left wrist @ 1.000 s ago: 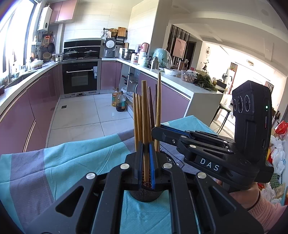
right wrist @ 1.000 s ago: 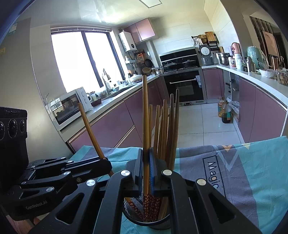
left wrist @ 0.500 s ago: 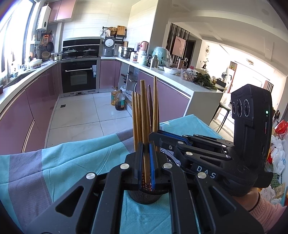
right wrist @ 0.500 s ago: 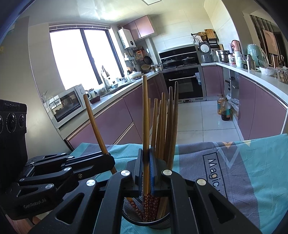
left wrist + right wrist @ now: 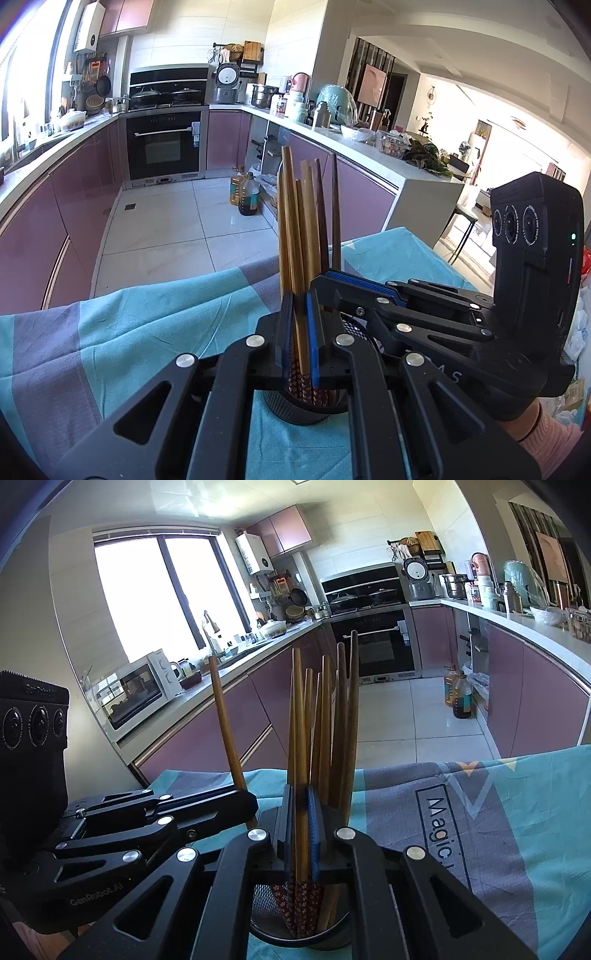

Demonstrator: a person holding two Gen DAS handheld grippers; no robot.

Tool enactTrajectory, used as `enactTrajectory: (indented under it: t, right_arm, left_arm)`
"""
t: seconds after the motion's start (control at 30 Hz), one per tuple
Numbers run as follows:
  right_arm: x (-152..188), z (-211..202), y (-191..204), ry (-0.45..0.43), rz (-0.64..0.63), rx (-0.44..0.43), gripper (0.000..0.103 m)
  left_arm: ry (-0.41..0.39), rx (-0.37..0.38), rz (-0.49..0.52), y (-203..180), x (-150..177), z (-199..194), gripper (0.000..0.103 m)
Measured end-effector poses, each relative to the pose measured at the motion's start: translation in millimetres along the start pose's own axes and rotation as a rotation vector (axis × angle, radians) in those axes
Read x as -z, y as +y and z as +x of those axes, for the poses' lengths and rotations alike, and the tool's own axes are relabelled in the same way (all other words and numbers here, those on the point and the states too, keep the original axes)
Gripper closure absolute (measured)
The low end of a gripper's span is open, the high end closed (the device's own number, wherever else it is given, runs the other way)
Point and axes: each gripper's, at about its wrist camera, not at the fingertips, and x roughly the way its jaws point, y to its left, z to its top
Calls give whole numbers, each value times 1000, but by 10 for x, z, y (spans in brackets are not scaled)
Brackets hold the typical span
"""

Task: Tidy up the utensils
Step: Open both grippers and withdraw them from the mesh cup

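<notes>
A black mesh holder (image 5: pixel 295 410) (image 5: pixel 332 936) stands on the teal and grey cloth (image 5: pixel 147 332) with several wooden chopsticks (image 5: pixel 314 221) (image 5: pixel 332 720) upright in it. My left gripper (image 5: pixel 299 325) is shut on one light chopstick (image 5: pixel 290 221) whose lower end reaches into the holder. In the right wrist view that left gripper (image 5: pixel 251 805) comes in from the left with its chopstick (image 5: pixel 223 720) slanting. My right gripper (image 5: pixel 301 812) is shut on another upright chopstick (image 5: pixel 299 720) right above the holder. The two gripper tips nearly meet over the rim.
The cloth-covered table ends just beyond the holder, with the tiled kitchen floor (image 5: pixel 166 229) past it. A hand in a pink sleeve (image 5: pixel 546 435) holds the right gripper body (image 5: pixel 532 295). Purple cabinets and worktops line both sides.
My left gripper has moved closer to the holder and a little lower, bringing its slanted chopstick nearer the bunch. The right gripper has stayed in place.
</notes>
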Motion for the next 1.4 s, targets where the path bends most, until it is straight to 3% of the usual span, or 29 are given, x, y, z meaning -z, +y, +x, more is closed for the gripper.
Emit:
enactTrajectory:
  t: [0.33, 0.43, 0.57, 0.67, 0.73, 0.8, 0.93, 0.97, 1.1, 1.4]
  right_arm:
    - [62, -50, -20, -1, 6, -4, 95]
    - [83, -93, 3, -5, -6, -8, 90]
    - [131, -174, 41, -15, -29, -6, 80]
    - [172, -250, 77, -27, -43, -9, 63]
    - [203, -305, 112, -40, -56, -4, 39]
    - [255, -363, 160, -52, -78, -2, 28]
    - [367, -412, 243, -52, -116, 13, 19]
    - [393, -427, 262, -57, -123, 20, 16]
    - [491, -477, 330, -72, -144, 43, 7]
    - [632, -622, 465, -135, -181, 102, 7]
  left_arm:
    - [14, 7, -11, 25, 68, 85, 95]
    - [3, -6, -15, 57, 100, 64, 92]
    - [-31, -43, -16, 79, 143, -46, 79]
    - [-70, -94, -16, 101, 211, -169, 63]
    - [-98, -134, -16, 149, 286, -288, 51]
    - [-118, -173, -19, 187, 382, -401, 32]
    - [-151, -253, -48, 343, 588, -607, 18]
    - [-161, -272, -52, 378, 626, -661, 9]
    - [-203, -340, -67, 457, 816, -898, 6]
    - [-281, -451, -60, 352, 1104, -1311, 6]
